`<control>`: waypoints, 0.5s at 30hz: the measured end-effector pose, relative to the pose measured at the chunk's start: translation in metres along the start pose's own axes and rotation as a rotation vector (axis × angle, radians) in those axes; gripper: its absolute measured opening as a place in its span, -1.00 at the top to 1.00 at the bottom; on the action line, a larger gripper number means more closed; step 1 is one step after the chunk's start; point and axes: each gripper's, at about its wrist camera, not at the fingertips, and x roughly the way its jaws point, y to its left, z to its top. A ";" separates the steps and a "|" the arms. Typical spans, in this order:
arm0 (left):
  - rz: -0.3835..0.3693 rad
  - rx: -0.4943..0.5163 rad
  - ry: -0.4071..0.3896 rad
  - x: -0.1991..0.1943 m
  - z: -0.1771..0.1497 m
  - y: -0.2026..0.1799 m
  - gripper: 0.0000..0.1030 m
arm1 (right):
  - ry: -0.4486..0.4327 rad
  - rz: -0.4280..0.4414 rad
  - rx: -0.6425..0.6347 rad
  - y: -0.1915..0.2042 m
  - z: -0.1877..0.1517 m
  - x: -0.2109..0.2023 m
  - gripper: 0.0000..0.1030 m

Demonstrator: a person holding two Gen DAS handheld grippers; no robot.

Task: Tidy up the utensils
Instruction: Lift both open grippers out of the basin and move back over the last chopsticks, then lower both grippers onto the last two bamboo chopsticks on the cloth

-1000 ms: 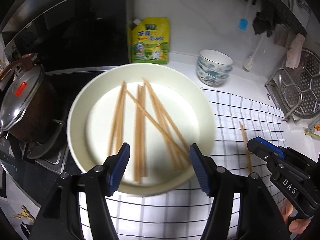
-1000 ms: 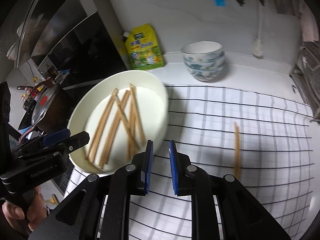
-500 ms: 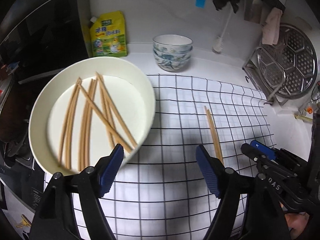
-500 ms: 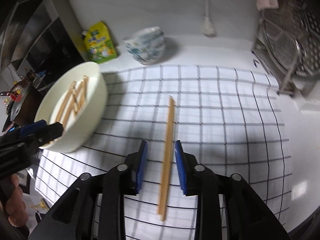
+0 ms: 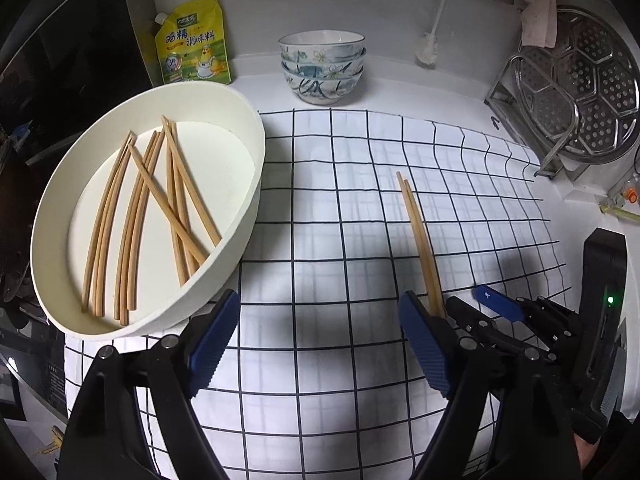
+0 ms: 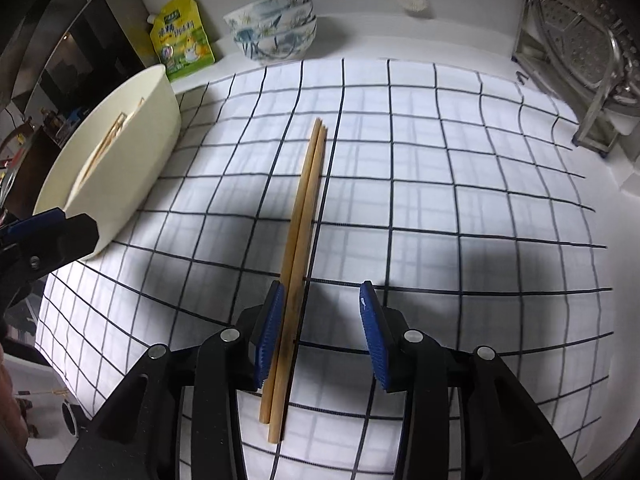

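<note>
Wooden chopsticks [image 6: 301, 240], a pair lying side by side, rest on the checked cloth [image 6: 460, 184] that covers the table; their near ends pass between the fingers of the right gripper [image 6: 320, 332], close against the left finger [image 6: 269, 332] and well clear of the right one, whose blue pad stands apart from the wood; these fingers are opening and stand at a moderate gap, with the pair between them but not pressed from both sides; whether the left pad quite touches the wood cannot be told. In the left wrist view the same pair [image 5: 420, 236] runs away across the cloth, its near end hidden behind the right finger of the left gripper [image 5: 320, 340]; those fingers are wide and opening, with only bare cloth between them. More chopsticks [image 5: 148, 208] lie crossed in the cream dish [image 5: 252, 184], which sits at the cloth's left edge, just beyond the left gripper's left finger [image 5: 212, 336]; behind the cloth stand stacked patterned bowls [image 5: 322, 66], a yellow pouch [image 5: 194, 42] and a metal rack [image 5: 576, 92].
</note>
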 end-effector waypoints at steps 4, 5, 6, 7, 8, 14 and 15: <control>0.011 -0.006 0.014 0.004 -0.003 0.003 -0.55 | 0.005 -0.013 -0.017 0.002 -0.002 0.009 0.27; 0.014 -0.007 0.017 0.006 -0.004 0.003 -0.55 | 0.000 -0.012 -0.021 0.002 -0.003 0.009 0.27; 0.015 -0.008 0.020 0.007 -0.004 0.003 -0.55 | -0.003 -0.014 -0.023 0.003 -0.004 0.009 0.27; 0.015 -0.009 0.022 0.007 -0.004 0.003 -0.55 | -0.005 -0.017 -0.028 0.004 -0.004 0.009 0.27; 0.015 -0.011 0.024 0.008 -0.005 0.003 -0.55 | -0.010 -0.027 -0.038 0.005 -0.004 0.009 0.27; 0.008 0.000 0.028 0.011 -0.005 -0.002 -0.55 | -0.008 -0.035 -0.066 0.007 -0.006 0.009 0.29; 0.005 0.004 0.028 0.011 -0.005 -0.004 -0.55 | -0.005 -0.035 -0.070 0.008 -0.008 0.009 0.29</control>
